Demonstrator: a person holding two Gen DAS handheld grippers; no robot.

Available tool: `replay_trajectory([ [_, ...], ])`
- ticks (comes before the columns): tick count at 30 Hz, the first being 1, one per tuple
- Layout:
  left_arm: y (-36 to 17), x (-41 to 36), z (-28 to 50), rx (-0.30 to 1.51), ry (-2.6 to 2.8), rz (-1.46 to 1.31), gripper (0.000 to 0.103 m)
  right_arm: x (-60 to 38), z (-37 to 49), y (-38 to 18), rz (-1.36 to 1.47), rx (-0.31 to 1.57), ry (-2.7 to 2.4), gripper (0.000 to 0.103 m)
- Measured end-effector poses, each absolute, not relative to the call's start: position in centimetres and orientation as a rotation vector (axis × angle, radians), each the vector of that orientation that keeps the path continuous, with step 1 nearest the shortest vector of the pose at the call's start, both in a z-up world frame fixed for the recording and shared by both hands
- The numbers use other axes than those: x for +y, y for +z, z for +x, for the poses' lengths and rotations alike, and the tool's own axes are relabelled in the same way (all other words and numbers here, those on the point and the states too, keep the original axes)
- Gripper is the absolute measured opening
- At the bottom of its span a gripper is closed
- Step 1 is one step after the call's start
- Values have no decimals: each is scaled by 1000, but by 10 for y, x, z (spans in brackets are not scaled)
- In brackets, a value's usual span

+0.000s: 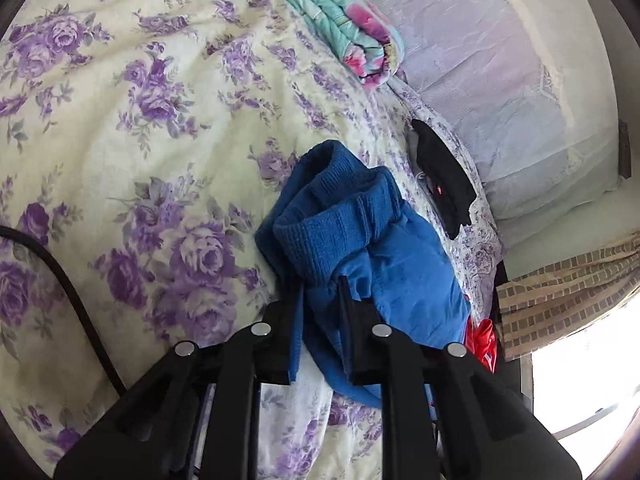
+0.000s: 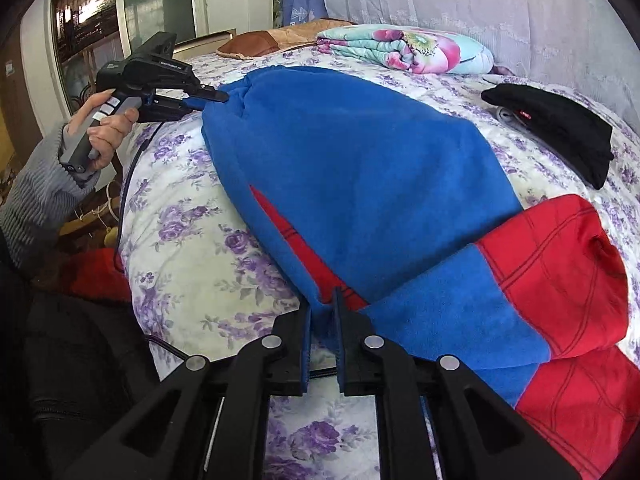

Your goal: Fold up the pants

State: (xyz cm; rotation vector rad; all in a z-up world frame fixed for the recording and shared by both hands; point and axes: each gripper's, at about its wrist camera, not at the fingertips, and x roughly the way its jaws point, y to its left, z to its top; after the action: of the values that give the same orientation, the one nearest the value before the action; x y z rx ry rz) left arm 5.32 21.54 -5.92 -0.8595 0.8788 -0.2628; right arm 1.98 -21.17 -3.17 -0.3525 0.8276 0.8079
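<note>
Blue and red fleece pants lie folded across the floral bedspread, blue part on top, red leg ends at the right. My right gripper is shut on a blue fold at the near edge. At the far left, a hand holds my left gripper, which is clamped on the other blue end. In the left wrist view, my left gripper is shut on the bunched ribbed blue band of the pants.
A folded black garment lies at the back right on the bed. A folded floral blanket and a brown pillow sit at the head. A black cable trails over the near-left bedspread. A lace curtain hangs behind.
</note>
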Motion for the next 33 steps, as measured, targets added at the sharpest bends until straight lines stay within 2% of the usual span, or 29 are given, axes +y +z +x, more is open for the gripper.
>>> replay_trajectory([
  [2,-48,217,46,862,-239,-833,24,-214,21,-29,-322,848,822,16],
  [3,-39,219,40,838,-205,-815,35,-216,21,-27,-301,857,835,21],
  [4,-30,222,33,804,-166,-785,38,-219,21,-26,-283,860,842,24],
  [6,-9,224,18,727,-117,-718,38,-226,18,-17,-229,857,853,42],
  [8,7,221,8,666,-123,-684,39,-240,15,-3,-148,826,857,53],
  [10,19,207,9,652,-174,-636,50,-259,16,17,-37,783,842,58],
  [15,21,125,36,714,-390,-460,56,-296,57,47,155,690,451,76],
  [20,-10,61,59,815,-506,-403,59,-268,125,30,63,743,168,77],
  [23,-27,48,66,851,-513,-408,60,-255,147,11,-14,779,73,77],
  [25,-34,46,70,866,-513,-415,62,-251,154,-3,-53,807,59,67],
  [26,-36,47,70,869,-513,-422,62,-247,157,-9,-89,816,50,49],
  [27,-38,48,72,874,-511,-430,62,-247,160,-18,-107,840,52,27],
  [29,-41,52,74,880,-513,-440,62,-261,163,-25,-45,851,93,8],
  [30,-41,54,74,882,-512,-444,63,-268,156,-21,-19,819,100,3],
  [33,-39,53,74,883,-509,-440,64,-308,120,10,97,703,118,3],
])
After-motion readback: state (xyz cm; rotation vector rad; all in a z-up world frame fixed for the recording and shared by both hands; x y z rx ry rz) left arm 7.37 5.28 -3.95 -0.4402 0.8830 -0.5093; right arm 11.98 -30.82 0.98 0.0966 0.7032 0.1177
